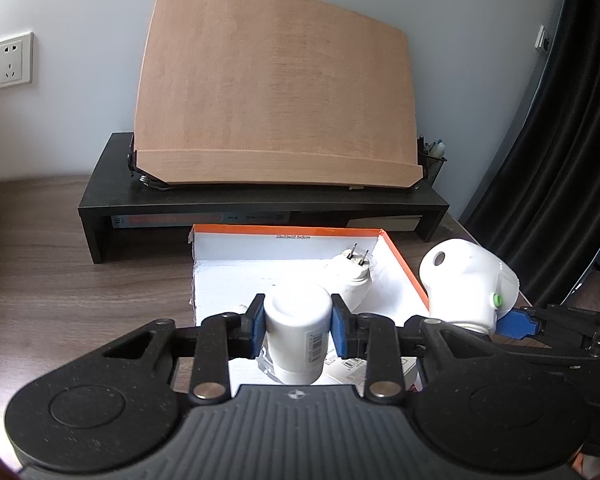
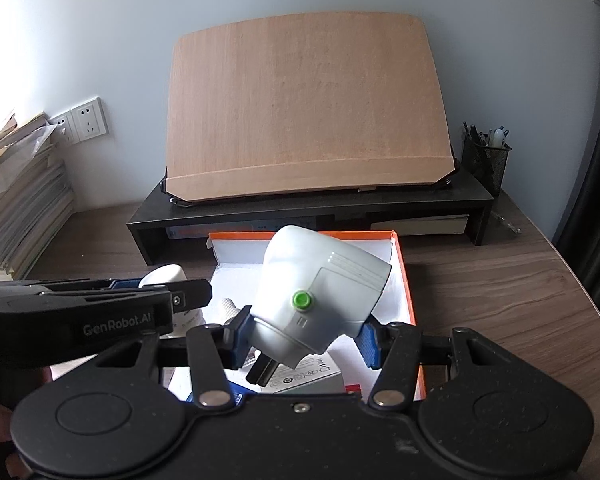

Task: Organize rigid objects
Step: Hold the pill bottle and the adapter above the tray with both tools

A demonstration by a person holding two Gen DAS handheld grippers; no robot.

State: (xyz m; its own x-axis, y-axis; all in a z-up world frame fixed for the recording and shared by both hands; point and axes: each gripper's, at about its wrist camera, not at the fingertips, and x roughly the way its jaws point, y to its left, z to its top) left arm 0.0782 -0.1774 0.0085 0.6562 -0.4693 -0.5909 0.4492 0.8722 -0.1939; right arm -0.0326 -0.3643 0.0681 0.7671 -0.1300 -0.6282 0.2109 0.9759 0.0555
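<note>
Left claw point(image 1: 298, 326): pinching the white bottle point(image 1: 296, 332) across its round body, blue pads pressing on opposite sides; it is holding the bottle upright over the near part of the box.
Right claw point(image 2: 306, 338): gripping the white appliance point(image 2: 320, 296) low on its narrow neck, the bulky head with the green button point(image 2: 302, 300) tilting up and away over the box.
Box point(image 1: 404, 268): a shallow open tray with an orange rim and white floor, sitting on the brown bench point(image 1: 80, 280) near the black riser shelf point(image 1: 260, 200).
Box contents: a white plug adapter point(image 1: 354, 276) is lying toward the far right corner, its two prongs pointing up; printed cartons are showing on the near floor beneath both claws.
Handling, bottle: rigid, smooth plastic, probably light; the curved wall is likely slippery, so a hold across the middle, as here, is suiting it best.
Handling, appliance: hard, glossy shell, seemingly top-heavy; held at the neck it may be tending to swing, so a hold nearer the broad body would be steadier.
Background: a wooden board point(image 2: 308, 108) is leaning on the riser, with a mesh pen cup point(image 2: 486, 160) at the right.
Hazard: the two claws are working close together over one small box.
</note>
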